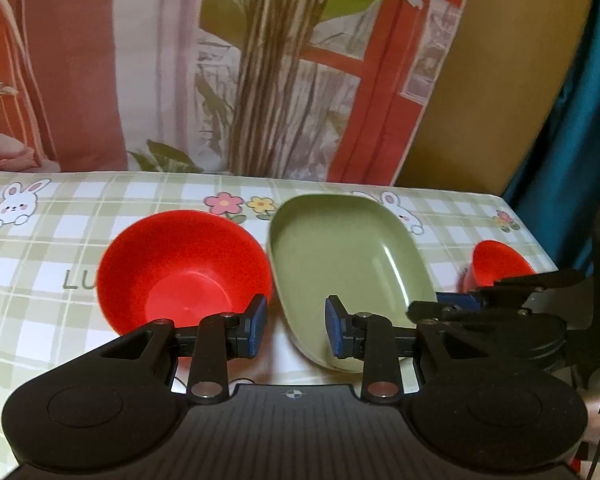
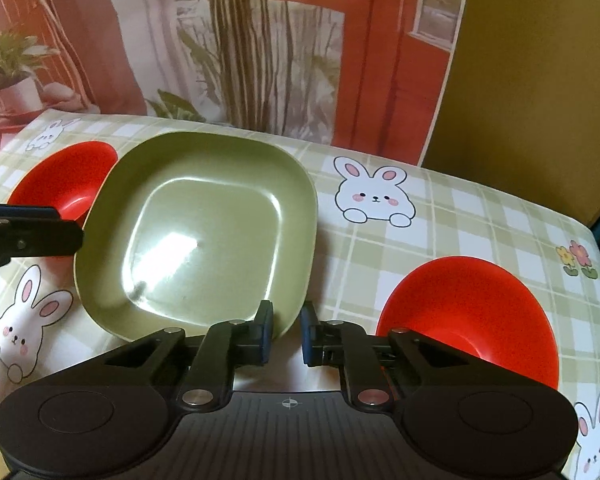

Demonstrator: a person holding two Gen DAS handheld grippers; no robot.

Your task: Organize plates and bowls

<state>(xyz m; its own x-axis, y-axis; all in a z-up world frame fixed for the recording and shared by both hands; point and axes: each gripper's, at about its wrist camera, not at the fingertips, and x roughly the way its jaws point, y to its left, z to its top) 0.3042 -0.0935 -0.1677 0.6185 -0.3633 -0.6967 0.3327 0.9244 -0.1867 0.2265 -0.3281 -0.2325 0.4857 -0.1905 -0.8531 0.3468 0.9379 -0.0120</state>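
Green plate (image 2: 204,232) sits mid-worktop (image 2: 440,216) between two red bowls (image 1: 184,276) (image 2: 472,316), all separate, nothing stacked yet. Left gripper (image 1: 296,330) spread, empty, between bowl and plate. Right gripper (image 2: 287,334) narrowly parted at plate's near rim, likely lining up a pinch.

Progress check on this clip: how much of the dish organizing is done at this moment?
Nothing looks stacked yet. The green plate lies between two separate red bowls on the tablecloth. The left gripper and right gripper are open and hold nothing. All grouping remains.
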